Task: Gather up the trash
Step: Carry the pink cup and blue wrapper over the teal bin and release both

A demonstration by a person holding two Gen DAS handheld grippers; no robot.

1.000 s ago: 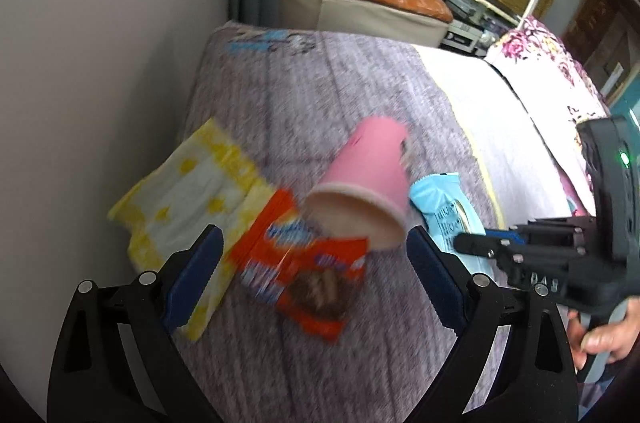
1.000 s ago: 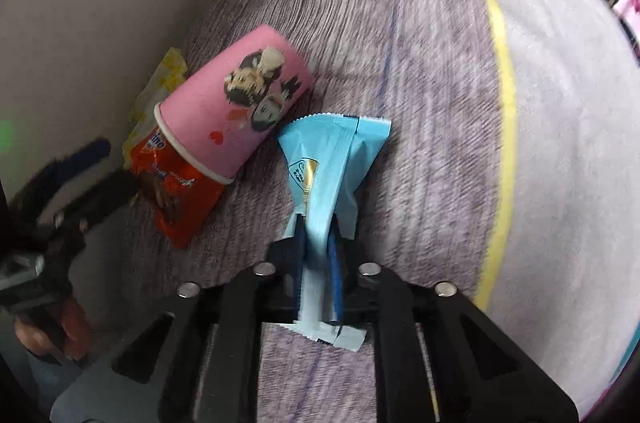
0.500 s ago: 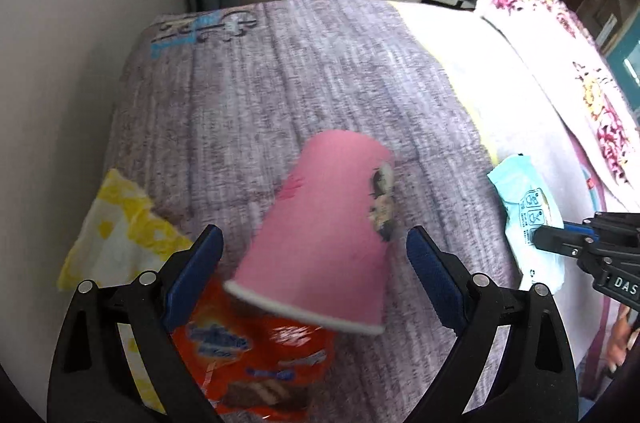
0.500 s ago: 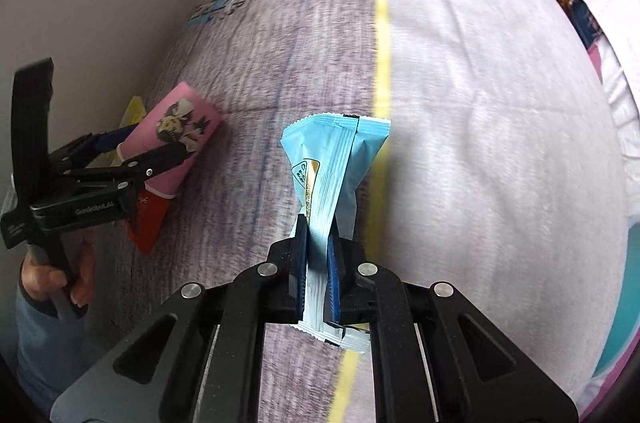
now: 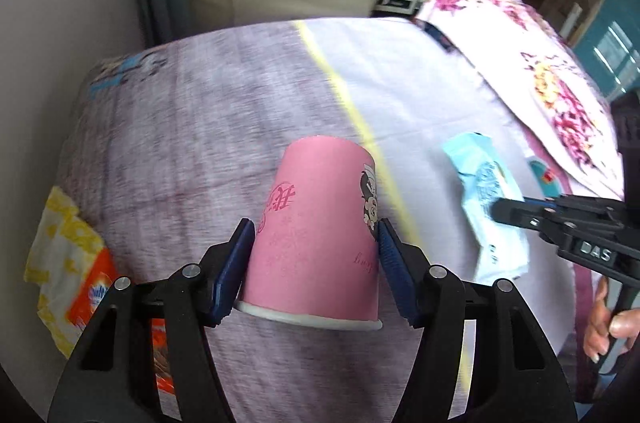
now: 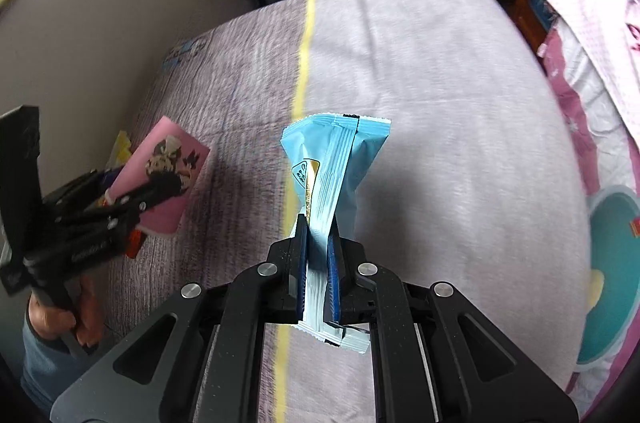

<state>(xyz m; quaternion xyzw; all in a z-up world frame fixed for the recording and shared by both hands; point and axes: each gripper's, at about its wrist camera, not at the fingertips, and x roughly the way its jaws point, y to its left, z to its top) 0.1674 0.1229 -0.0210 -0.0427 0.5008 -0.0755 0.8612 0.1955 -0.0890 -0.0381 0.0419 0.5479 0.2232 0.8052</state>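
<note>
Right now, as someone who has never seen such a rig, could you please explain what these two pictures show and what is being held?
There is no robot: a person carries a two-finger hand-held gripper in each hand, each with a fisheye camera looking along its fingers. The left wrist view shows the left hand-held gripper, whose jaws have just been closing, around a pink paper cup and touching its sides. The right wrist view shows the right hand-held gripper clamped on a light blue snack wrapper. Below is a bed with a grey-purple cover. A yellow-and-white wrapper and an orange wrapper still lie on it.
</note>
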